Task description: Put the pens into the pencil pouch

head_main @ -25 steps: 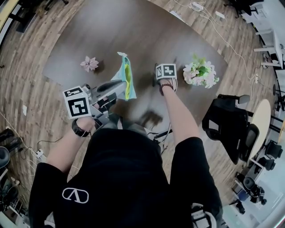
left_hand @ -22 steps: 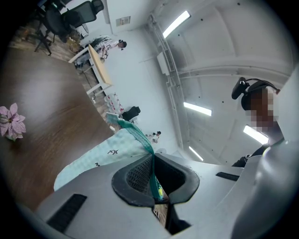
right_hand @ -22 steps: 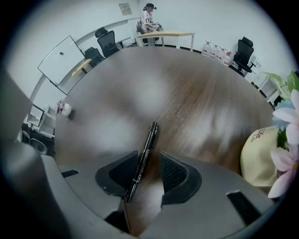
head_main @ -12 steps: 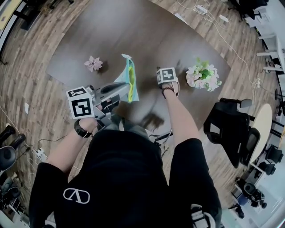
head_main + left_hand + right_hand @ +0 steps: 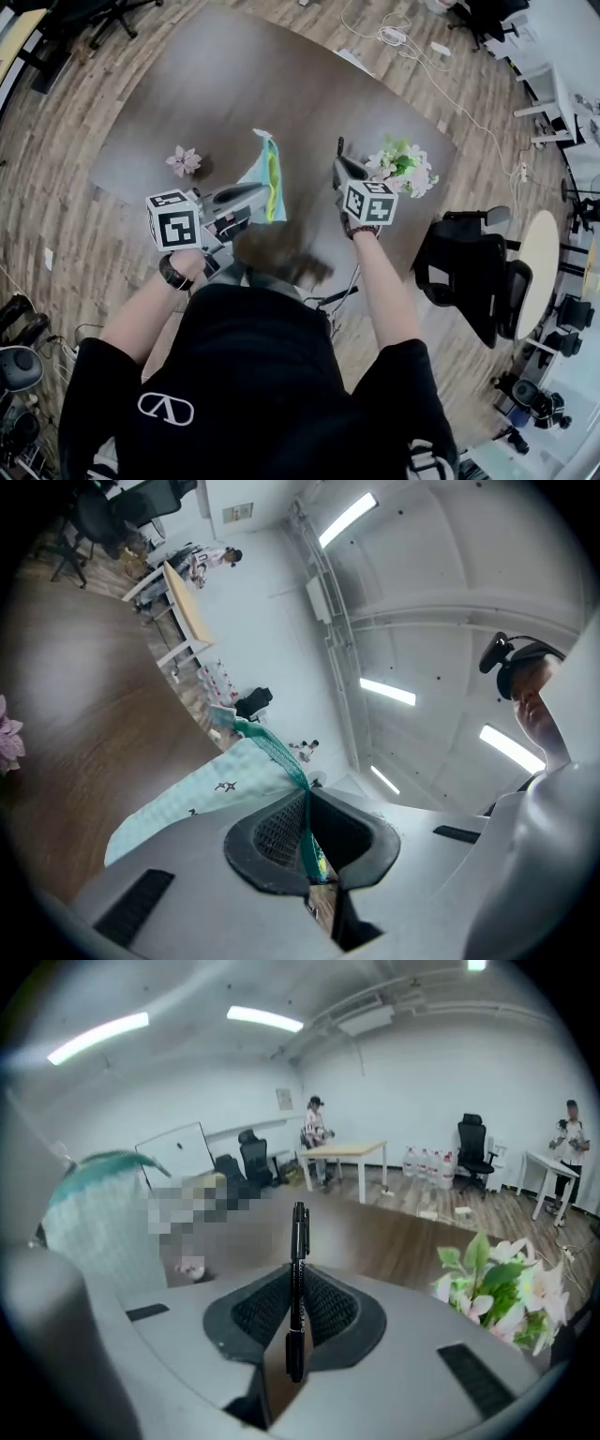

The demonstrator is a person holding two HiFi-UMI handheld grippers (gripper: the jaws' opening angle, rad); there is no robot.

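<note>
Left gripper (image 5: 253, 194): jaws closed on the green mesh edge of the pale teal fabric pencil pouch (image 5: 267, 174). In the left gripper view the mesh runs straight down between the pads (image 5: 267, 841). The printed teal panel spreads away toward 10 o'clock. Whether the pouch touches the dark brown wooden table (image 5: 281, 75) cannot be told.

Right gripper (image 5: 343, 171): jaws have just been closing and now clamp a slim black pen (image 5: 298, 1279) between them. The pen stands upright in the right gripper view, its clipped end well clear of the pads (in the head view only its dark tip shows, at 12 o'clock of the gripper).

Position: in the head view the pen sits at 3 o'clock of the pouch, apart from it and not inside it.

Surroundings: a small pink artificial flower (image 5: 183, 160) lies on the table at 9 o'clock of the pouch. A bouquet of white and pink flowers with green leaves (image 5: 405, 169) stands at 3 o'clock, just beside the right gripper.
</note>
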